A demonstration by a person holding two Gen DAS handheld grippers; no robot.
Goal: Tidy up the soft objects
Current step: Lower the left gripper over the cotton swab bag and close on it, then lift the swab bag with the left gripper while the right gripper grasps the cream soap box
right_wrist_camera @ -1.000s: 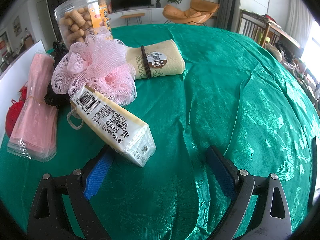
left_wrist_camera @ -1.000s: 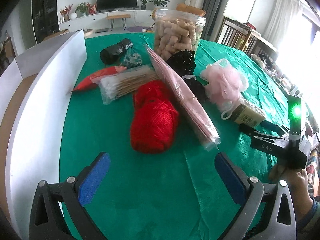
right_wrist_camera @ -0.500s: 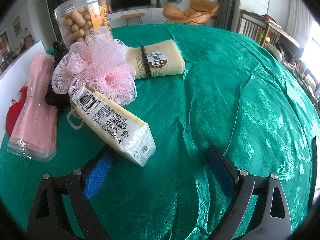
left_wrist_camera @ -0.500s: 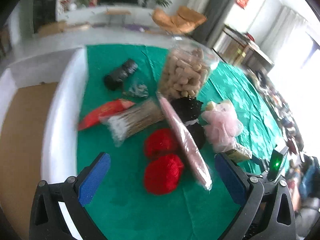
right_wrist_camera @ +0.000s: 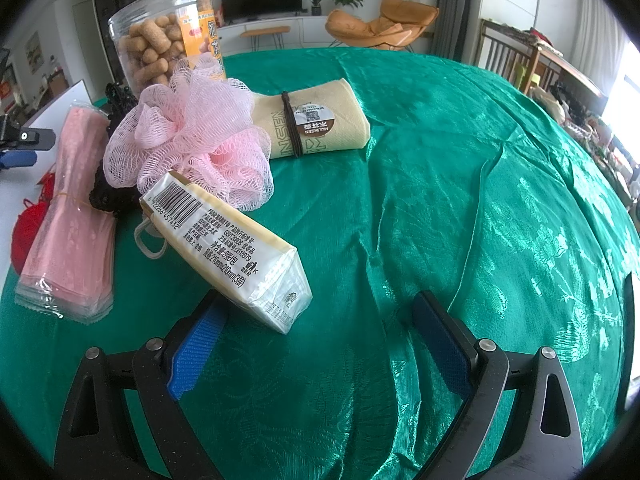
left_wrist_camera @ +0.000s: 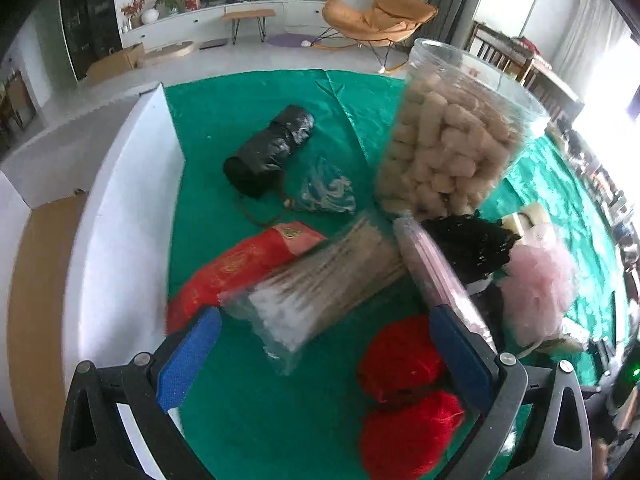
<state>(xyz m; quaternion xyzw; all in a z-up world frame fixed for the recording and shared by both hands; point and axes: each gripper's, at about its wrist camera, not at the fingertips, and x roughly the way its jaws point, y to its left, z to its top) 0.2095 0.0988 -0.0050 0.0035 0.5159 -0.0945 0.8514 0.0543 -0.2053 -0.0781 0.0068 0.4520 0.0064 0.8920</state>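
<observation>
Both claws open, nothing held

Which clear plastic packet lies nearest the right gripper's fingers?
The tissue pack with the barcode; its end reaches the right gripper's left finger. The pink packet lies farther left.

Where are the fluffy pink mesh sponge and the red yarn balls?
Fluffy pink mesh bath sponge (right_wrist_camera: 188, 140), right wrist view, on its middle ruffles.
Red yarn balls (left_wrist_camera: 404, 360), left wrist view, on the upper ball.

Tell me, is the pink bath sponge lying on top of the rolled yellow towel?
No, the pink bath sponge lies beside the towel, on the green cloth.
</observation>
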